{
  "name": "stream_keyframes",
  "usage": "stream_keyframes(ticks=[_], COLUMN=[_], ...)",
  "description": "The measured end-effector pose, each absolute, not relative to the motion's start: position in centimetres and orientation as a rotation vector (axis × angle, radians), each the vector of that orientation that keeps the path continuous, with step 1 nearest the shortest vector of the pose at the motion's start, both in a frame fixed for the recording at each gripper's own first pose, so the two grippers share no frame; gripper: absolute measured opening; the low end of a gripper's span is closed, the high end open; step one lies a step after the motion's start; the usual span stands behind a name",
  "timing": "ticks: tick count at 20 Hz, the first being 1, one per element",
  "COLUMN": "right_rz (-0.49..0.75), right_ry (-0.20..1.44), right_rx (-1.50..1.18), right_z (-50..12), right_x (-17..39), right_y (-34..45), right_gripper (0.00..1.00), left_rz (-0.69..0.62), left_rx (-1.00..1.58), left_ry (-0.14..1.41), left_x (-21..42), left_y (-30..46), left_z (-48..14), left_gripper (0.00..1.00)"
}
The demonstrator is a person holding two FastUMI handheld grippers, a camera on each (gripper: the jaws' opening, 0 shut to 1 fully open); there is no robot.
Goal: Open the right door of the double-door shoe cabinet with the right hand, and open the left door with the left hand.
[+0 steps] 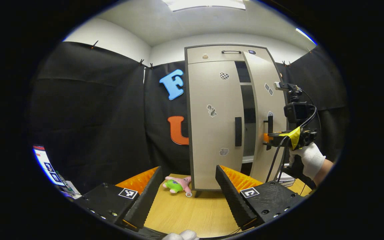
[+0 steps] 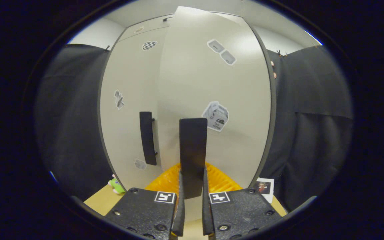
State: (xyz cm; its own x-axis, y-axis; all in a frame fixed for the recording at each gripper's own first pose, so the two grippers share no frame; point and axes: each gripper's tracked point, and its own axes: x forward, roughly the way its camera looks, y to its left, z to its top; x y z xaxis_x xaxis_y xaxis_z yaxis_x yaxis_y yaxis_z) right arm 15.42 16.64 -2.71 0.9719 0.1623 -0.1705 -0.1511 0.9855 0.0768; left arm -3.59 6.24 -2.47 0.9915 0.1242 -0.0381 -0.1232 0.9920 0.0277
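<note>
The beige shoe cabinet (image 1: pixel 212 100) stands on the wooden table. Its left door (image 1: pixel 212 140) is flush and closed, with a black vertical handle (image 1: pixel 238 131). Its right door (image 1: pixel 262 100) has swung partly out, and a dark gap shows between the doors. My right gripper (image 1: pixel 268 136), held by a white-gloved hand (image 1: pixel 308 160), is shut on the right door's handle (image 2: pixel 193 150); in the right gripper view my right gripper (image 2: pixel 192 181) has that bar between its fingers. The left door's handle (image 2: pixel 147 138) lies just left of it. My left gripper (image 1: pixel 188 186) is open, low over the table, short of the left door.
A pink and green plush toy (image 1: pixel 178 184) lies on the table (image 1: pixel 192 213) at the cabinet's front left corner. A lit screen (image 1: pixel 47 166) is at the far left. A small picture card (image 2: pixel 263 187) and a flat stack (image 1: pixel 285 180) sit right of the cabinet.
</note>
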Motion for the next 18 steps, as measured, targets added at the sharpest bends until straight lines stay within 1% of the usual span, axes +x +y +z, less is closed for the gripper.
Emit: stream_keyframes(ticks=[6,11,15,18], right_rz=[0.128,0.103,0.096,0.119], right_ry=[0.171,0.167,0.160,0.161], right_rx=[0.066,0.088,0.088,0.094], right_z=[-2.9,-3.2,-3.3,-3.4], right_x=[11.7,9.8,8.8,8.4], right_y=[12.8,9.2,6.3,4.5], right_gripper=[0.22,0.20,0.16,0.11], left_rz=[0.077,0.030,-0.012,-0.048], left_rx=[0.017,0.014,0.018,0.021], left_ry=[0.038,0.038,0.032,0.023], left_x=[-3.9,-3.8,-3.2,-2.5], left_y=[5.0,3.7,2.2,0.2], left_z=[-2.7,-2.7,-2.4,-2.0], left_gripper=[0.96,0.96,0.96,0.96])
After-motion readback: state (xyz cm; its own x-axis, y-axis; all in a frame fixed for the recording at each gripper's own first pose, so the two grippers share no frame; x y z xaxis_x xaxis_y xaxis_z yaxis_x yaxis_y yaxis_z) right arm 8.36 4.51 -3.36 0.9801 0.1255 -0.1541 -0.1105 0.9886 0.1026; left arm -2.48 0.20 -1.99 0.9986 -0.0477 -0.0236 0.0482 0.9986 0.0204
